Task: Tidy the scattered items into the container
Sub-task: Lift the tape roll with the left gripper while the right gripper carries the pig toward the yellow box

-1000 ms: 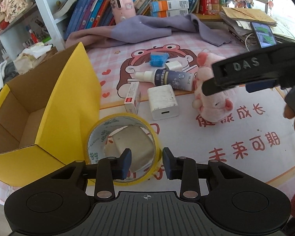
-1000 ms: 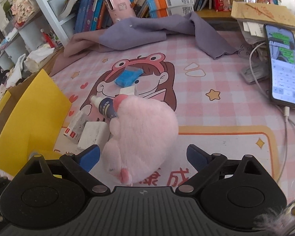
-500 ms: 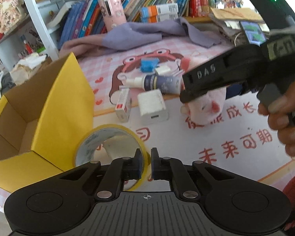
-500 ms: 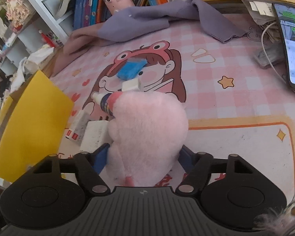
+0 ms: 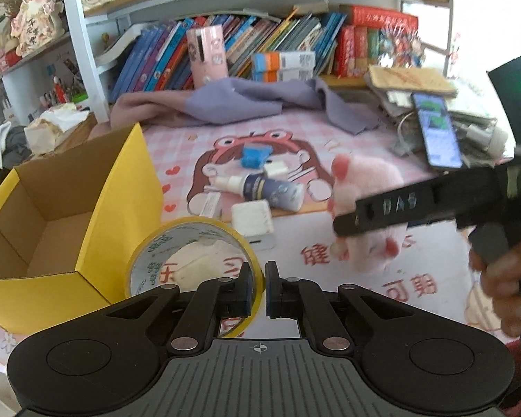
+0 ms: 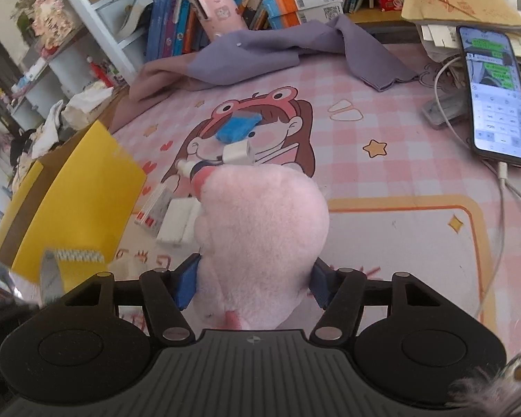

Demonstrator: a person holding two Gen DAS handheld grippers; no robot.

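Observation:
My left gripper (image 5: 257,271) is shut on the wall of a yellow-edged tape roll (image 5: 191,224), held just right of the open yellow cardboard box (image 5: 121,208). My right gripper (image 6: 255,278) has its jaws closing on a pink plush toy (image 6: 264,215), and the blue pads press into its sides. In the left wrist view the plush toy (image 5: 364,177) sits behind one black finger of that gripper. On the mat lie a spray bottle (image 5: 271,191), a white charger (image 5: 251,222), a small red-and-white box (image 5: 210,203), a blue item (image 5: 255,156) and a white adapter (image 5: 276,170).
A purple cloth (image 5: 246,99) is bunched at the back of the pink mat, in front of a shelf of books (image 5: 281,41). A phone (image 6: 493,93) on a white cable lies at the right beside stacked papers. A person's hand (image 5: 503,278) holds the right gripper.
My left jaws closed on the tape roll's wall and lifted it a little. The right jaws drew in from wide open until they squeezed the plush toy.

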